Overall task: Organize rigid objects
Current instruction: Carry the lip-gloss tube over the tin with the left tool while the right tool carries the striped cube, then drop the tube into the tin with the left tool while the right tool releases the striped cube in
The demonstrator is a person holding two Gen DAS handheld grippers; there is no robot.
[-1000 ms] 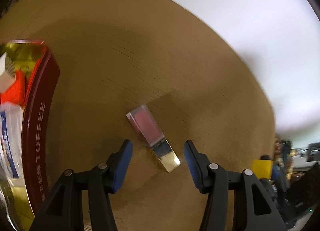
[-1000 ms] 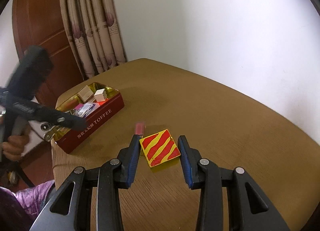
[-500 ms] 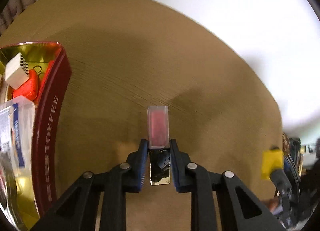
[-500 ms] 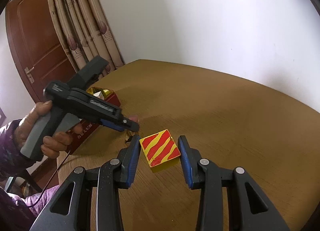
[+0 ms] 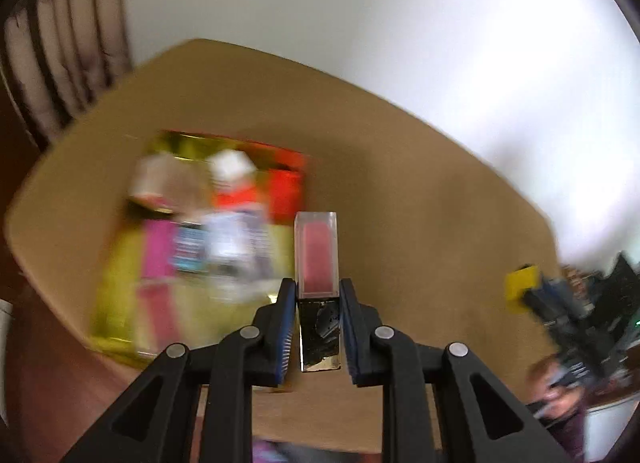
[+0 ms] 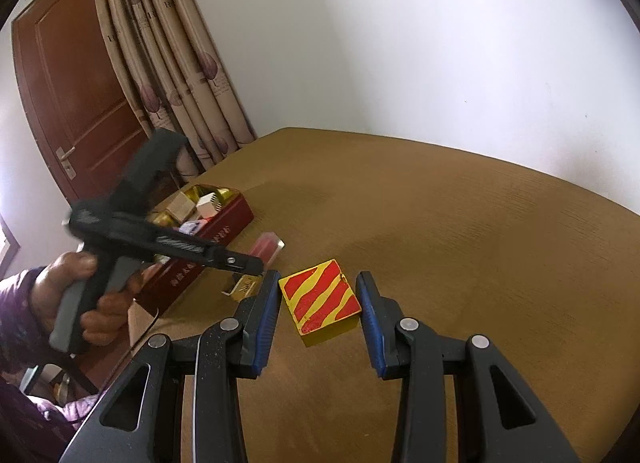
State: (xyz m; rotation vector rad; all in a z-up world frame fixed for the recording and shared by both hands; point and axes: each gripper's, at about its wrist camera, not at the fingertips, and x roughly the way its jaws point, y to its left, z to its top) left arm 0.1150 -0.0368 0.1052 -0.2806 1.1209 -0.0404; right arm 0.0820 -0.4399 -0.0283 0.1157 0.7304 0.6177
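Observation:
My left gripper (image 5: 318, 291) is shut on a lip gloss tube (image 5: 316, 259) with a clear pink body and a gold cap, which it holds in the air, pointing forward. The tube's tip hangs at the right edge of the open red and gold toffee tin (image 5: 116, 263), which is blurred here. In the right wrist view the tube (image 6: 266, 249) sits just right of the tin (image 6: 224, 229), in the left gripper (image 6: 256, 267). My right gripper (image 6: 318, 277) grips a red and yellow striped block (image 6: 320, 301) by its corners, above the brown table (image 6: 460, 223).
The tin holds several small boxes and packets. It stands near the table's left edge, by a curtain (image 6: 176, 63) and a brown door (image 6: 80, 75). A person's hand (image 6: 76, 295) holds the left gripper's handle. A white wall lies behind the table.
My left gripper closed on the lip gloss tube, lifted it off the table and swung it left toward the tin. The striped block stayed fixed between my right gripper's fingers.

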